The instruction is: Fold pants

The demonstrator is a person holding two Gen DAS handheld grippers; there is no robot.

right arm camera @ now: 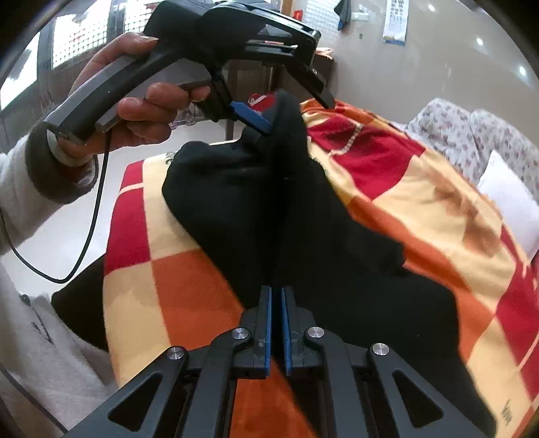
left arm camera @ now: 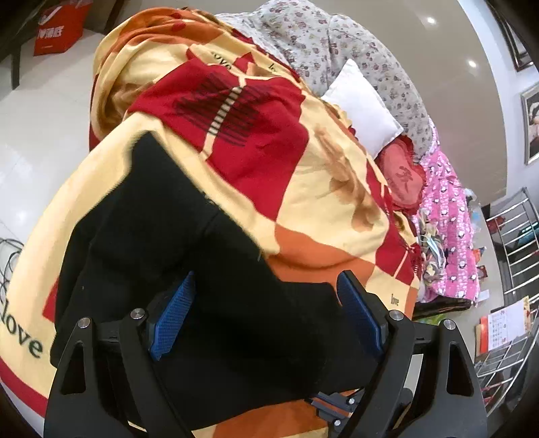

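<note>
Black pants (left arm camera: 168, 236) lie across an orange, red and cream checked blanket (left arm camera: 320, 202) on a bed. My left gripper (left arm camera: 266, 279) stands wide open over them; its blue pads (left arm camera: 171, 313) are clear of the cloth, which lies between and under them. In the right wrist view a hand (right arm camera: 134, 84) holds that left gripper (right arm camera: 298, 114) above a raised peak of the pants (right arm camera: 269, 209). My right gripper (right arm camera: 276, 293) is shut on a fold of the black cloth, which runs from its pads up toward the peak.
A white pillow (left arm camera: 363, 107), a floral quilt (left arm camera: 337, 40) and pink patterned cloth (left arm camera: 448, 219) lie at the bed's far side. A metal rack (left arm camera: 515, 256) stands at the right, a red bag (left arm camera: 60, 30) on the floor. A black cable (right arm camera: 91, 219) hangs from the handle.
</note>
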